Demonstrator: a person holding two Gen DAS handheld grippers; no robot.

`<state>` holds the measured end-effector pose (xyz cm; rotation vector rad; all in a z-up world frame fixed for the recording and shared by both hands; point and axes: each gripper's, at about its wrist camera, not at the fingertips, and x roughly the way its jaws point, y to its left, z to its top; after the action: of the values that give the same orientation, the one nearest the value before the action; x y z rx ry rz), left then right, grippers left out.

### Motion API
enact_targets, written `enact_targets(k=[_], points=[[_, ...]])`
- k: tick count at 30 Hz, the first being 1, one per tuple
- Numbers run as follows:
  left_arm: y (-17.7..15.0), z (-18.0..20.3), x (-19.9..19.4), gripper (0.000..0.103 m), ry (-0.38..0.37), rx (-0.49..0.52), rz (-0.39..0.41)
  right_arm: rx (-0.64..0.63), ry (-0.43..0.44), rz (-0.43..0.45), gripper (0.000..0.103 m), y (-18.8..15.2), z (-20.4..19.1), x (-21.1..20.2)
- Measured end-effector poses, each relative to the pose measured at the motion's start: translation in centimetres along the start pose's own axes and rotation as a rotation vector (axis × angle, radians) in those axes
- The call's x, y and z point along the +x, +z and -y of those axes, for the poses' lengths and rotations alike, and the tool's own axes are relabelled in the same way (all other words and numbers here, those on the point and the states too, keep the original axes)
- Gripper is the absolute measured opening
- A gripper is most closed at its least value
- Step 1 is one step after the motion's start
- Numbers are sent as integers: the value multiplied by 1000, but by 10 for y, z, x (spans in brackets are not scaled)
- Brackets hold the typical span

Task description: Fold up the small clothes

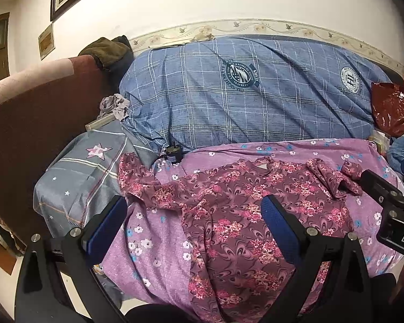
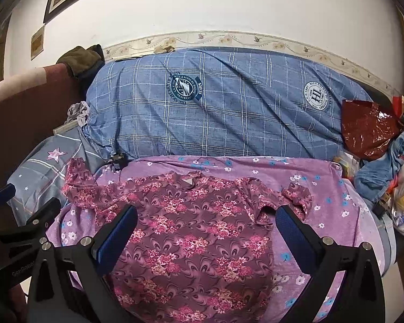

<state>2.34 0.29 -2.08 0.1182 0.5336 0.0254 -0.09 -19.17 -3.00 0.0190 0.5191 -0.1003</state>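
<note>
The floral shirt (image 2: 191, 231) lies spread flat on the purple sheet (image 2: 323, 188), sleeves out left and right. Left gripper (image 1: 194, 223) and right gripper (image 2: 207, 228) hover above it, jaws spread, holding nothing. A blue checked quilt (image 2: 229, 118) lies on the far side.

Thin matt floral cloth blouse (image 2: 191, 231), crinkly glossy red plastic bag (image 2: 369, 132) (foil-like), woven blue checked quilt (image 2: 229, 123)

Blue bundle (image 2: 223, 107) blocks behind; red bag (image 2: 369, 129) right.
</note>
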Motion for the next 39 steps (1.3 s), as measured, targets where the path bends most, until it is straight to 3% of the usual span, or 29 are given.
enact_targets(k=[24, 27, 29, 32, 35, 39], points=[[0, 15, 13, 100, 4, 26, -24, 19, 5, -24, 103, -4, 12, 17], [0, 22, 33, 103, -37, 31, -67, 18, 4, -40, 103, -6, 16, 27], [-4, 32, 66, 103, -62, 42, -148, 21, 16, -63, 103, -8, 23, 37], [-22, 57, 125, 103, -79, 75, -283, 61, 39, -102, 102, -14, 54, 65], [-48, 83, 186, 103, -68, 87, -401, 159, -15, -153, 101, -19, 123, 106], [-70, 109, 234, 103, -57, 106, -458, 274, -84, -200, 102, -18, 218, 152]])
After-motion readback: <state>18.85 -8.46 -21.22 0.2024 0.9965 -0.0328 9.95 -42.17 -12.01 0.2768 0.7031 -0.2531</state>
